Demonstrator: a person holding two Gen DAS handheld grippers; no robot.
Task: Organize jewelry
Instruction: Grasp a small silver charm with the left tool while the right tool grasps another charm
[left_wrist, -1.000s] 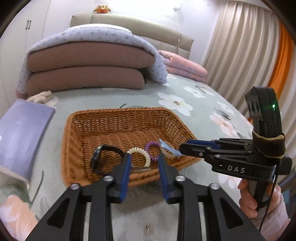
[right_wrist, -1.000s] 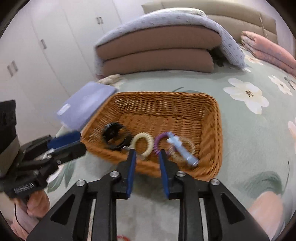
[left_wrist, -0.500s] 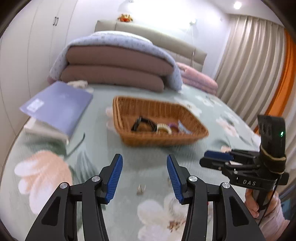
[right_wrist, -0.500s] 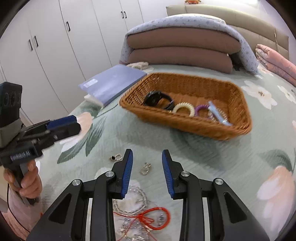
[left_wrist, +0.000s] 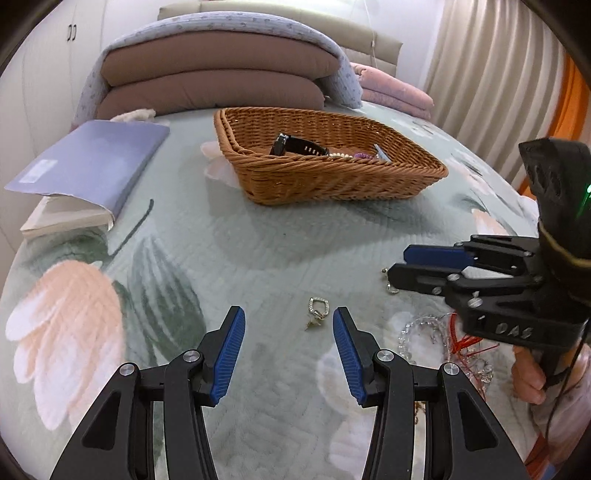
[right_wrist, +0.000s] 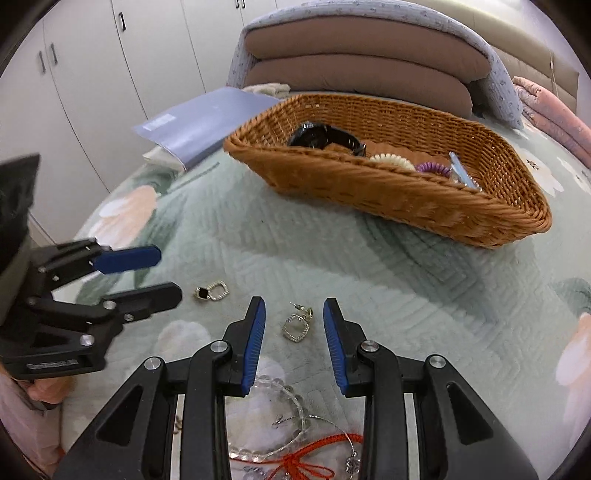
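Observation:
A wicker basket (left_wrist: 332, 177) (right_wrist: 406, 192) on the bed holds a black watch (right_wrist: 325, 138), a cream hair coil (right_wrist: 391, 160), a purple coil (right_wrist: 434, 169) and a blue clip (right_wrist: 460, 171). My left gripper (left_wrist: 288, 332) is open and empty over a silver earring (left_wrist: 317, 308). My right gripper (right_wrist: 293, 325) is open and empty around another silver earring (right_wrist: 295, 326). The earring under my left gripper also shows in the right wrist view (right_wrist: 212, 291). A clear bead bracelet (right_wrist: 280, 417) and red cord (right_wrist: 306, 461) lie near the right gripper's base.
A purple book (left_wrist: 92, 162) lies left of the basket. Stacked brown cushions under a blanket (left_wrist: 218, 74) sit behind it. White wardrobe doors (right_wrist: 110, 74) stand at the left. The quilted floral bedspread (left_wrist: 258, 240) lies between basket and grippers.
Both grippers have pulled back from the basket and lowered toward the loose jewelry on the bedspread. Each now sits open around or over an earring.

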